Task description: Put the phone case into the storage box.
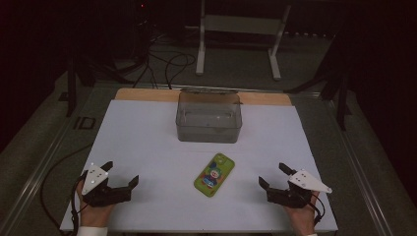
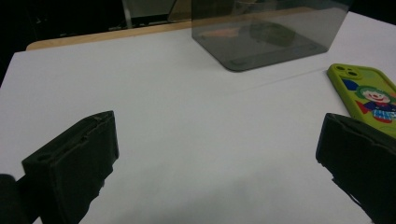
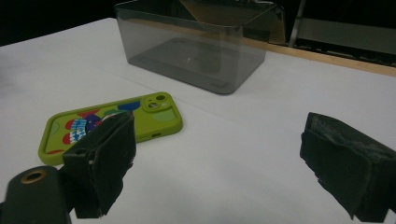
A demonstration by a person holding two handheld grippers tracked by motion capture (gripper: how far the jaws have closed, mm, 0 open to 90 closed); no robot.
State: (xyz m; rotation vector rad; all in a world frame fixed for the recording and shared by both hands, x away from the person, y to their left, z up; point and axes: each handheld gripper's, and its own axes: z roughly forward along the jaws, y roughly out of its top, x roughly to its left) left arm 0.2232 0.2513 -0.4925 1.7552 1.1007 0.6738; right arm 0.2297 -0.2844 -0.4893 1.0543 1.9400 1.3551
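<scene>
Not started: green phone lies on white sheet, short of clear bin, which looks empty. L gripper & R gripper both agape, holding nothing.

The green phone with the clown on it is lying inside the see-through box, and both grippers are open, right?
Not quite. The green phone lies on the white table in front of the see-through box, not inside it; the high view shows this. The left gripper and right gripper are indeed open.
</scene>
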